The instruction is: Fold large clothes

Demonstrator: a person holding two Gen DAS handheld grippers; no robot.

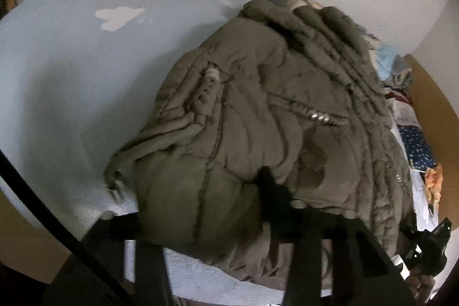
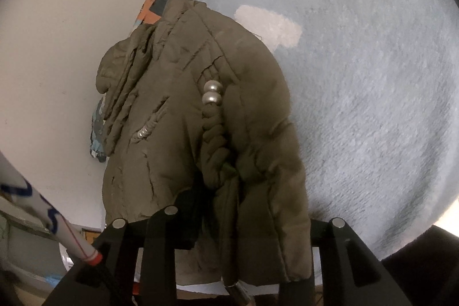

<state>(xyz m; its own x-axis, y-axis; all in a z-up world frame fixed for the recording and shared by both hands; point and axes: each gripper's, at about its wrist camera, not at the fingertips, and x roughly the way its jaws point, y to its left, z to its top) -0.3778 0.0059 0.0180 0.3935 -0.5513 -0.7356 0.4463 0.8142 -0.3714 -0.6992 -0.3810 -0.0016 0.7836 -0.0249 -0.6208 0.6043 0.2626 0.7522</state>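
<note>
Olive puffer jacket (image 1: pixel 258 116) on blue blanket (image 1: pixel 71 70), both grippers clamped on hem

A bed (image 2: pixel 373 105) covered in pale blue fleece stands against a plain white wall (image 2: pixel 57 48), dimly lit.

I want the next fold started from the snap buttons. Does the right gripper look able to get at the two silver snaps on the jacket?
Probably yes: the silver snaps lie exposed on top of the olive jacket, straight ahead of the right gripper, but its jaws are already full of jacket fabric.
</note>
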